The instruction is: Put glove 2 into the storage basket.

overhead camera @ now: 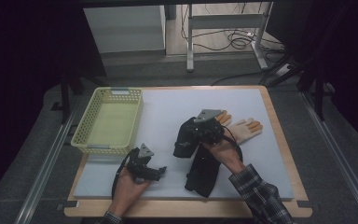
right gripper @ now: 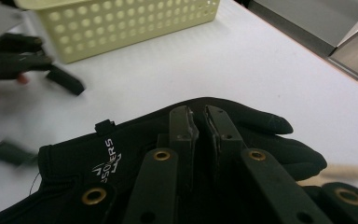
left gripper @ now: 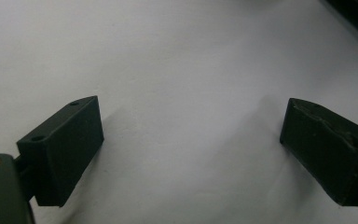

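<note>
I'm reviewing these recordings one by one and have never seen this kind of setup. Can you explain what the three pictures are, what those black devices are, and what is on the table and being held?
There is no robot here: a person holds a hand-held gripper, a black tool with two jaws, in each hand. The high view looks down on the table from above the person's side. The other two pictures come from cameras that ride on each tool and look along its jaws.

The left hand-held gripper rests over the white mat with its jaws wide open and nothing between them. The right hand-held gripper has its jaws shut on a black glove, which hangs from it in the high view. On the mat lie a yellow basket, a light glove with orange fingertips, and another dark glove near the front edge.
</note>
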Tool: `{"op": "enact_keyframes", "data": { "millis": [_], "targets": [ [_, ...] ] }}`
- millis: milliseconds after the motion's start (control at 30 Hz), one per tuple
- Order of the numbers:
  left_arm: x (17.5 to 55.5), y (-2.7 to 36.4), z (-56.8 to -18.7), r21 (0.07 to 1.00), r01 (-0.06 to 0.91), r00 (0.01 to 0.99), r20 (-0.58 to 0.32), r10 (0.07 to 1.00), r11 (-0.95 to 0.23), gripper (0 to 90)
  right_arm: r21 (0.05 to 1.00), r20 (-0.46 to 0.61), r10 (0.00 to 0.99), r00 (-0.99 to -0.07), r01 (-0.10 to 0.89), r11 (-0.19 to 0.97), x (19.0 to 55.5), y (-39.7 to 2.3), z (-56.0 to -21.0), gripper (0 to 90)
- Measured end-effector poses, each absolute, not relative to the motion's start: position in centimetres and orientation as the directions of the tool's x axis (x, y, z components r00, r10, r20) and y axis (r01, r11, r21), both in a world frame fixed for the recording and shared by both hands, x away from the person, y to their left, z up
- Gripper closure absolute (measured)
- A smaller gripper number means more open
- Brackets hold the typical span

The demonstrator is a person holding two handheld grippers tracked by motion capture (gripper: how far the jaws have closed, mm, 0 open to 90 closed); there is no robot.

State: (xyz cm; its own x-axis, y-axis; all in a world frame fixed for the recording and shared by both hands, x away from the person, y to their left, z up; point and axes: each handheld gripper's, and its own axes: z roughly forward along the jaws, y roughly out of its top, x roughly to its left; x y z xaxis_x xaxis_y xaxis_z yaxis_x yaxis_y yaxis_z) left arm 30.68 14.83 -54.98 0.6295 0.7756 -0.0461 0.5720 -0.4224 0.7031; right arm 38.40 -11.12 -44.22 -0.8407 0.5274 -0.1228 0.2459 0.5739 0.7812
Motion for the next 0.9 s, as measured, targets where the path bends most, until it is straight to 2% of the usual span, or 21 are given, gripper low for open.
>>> {"op": "enact_keyframes", "data": {
  "millis": [367, 700, 800, 900],
  "targets": [
    [30.7, 14.8, -55.0, 0.704, 0.574, 0.628, -0.050, 0.777, -0.418, 6.1, 0.792, -0.116, 0.536, -0.836, 0.247, 0.558, 32.9, -15.4, -44.8, 81.2],
    [30.7, 14.8, -55.0, 0.702, 0.575, 0.629, -0.049, 0.776, -0.421, 6.1, 0.800, -0.082, 0.568, -0.819, 0.285, 0.527, 30.7, -16.2, -48.6, 81.2],
    [30.7, 14.8, -55.0, 0.701, 0.573, 0.630, -0.047, 0.775, -0.424, 6.1, 0.792, -0.066, 0.569, -0.820, 0.304, 0.530, 30.4, -16.3, -49.8, 78.5],
    [30.7, 14.8, -55.0, 0.702, 0.573, 0.630, -0.047, 0.775, -0.424, 6.1, 0.778, -0.054, 0.572, -0.818, 0.325, 0.538, 30.2, -16.4, -50.9, 71.9]
  ]
}}
